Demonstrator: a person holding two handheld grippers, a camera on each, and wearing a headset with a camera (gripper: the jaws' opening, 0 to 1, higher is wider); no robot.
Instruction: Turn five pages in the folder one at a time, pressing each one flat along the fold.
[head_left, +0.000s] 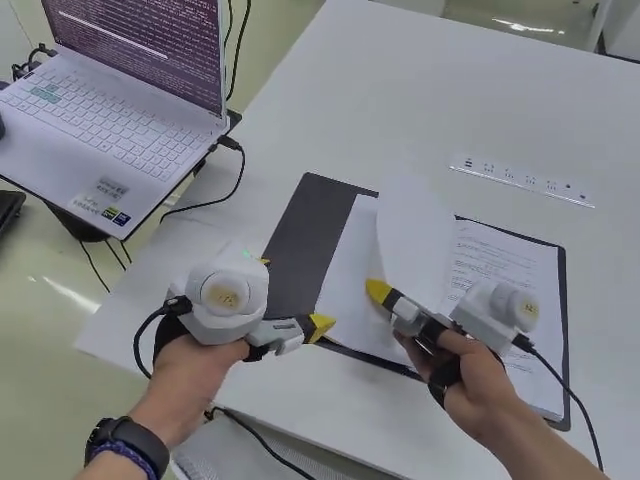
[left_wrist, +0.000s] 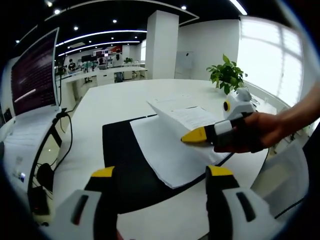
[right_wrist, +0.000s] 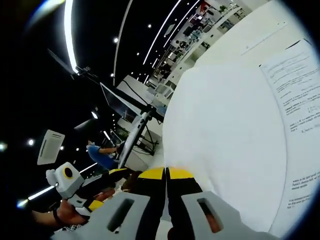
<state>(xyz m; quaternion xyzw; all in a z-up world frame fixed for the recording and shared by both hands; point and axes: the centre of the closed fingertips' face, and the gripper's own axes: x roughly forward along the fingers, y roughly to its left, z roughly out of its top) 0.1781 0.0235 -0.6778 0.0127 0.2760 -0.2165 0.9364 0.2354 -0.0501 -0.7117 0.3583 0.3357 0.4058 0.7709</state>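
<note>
Nearest the person, the left gripper (left_wrist: 161, 172) hangs at the near edge of the folder (head_left: 305, 240), its yellow-tipped jaws spread wide with nothing between them; whether it touches the cover cannot be told. Just to its right, over the folder's near middle, the right gripper (right_wrist: 166, 174) has its jaws pinched together on the lower edge of one white page (head_left: 415, 235). That page stands lifted off the stack and curls upward above the fold, its blank back facing the person. The folder lies open on the white table (head_left: 420, 90) at a slant: a black inside cover on the left, a flat white sheet (head_left: 345, 280) next to the fold, and on the right a printed sheet (head_left: 505, 270) with lines of small text, the dark cover showing as a thin border around it. Beyond the folder's left side sits an open white laptop (head_left: 110, 110) with its cables trailing toward the folder, and beyond the right side lies a flat white strip (head_left: 522, 181). Farther off still, past the folder, a green plant (left_wrist: 227, 75) stands by the window.
</note>
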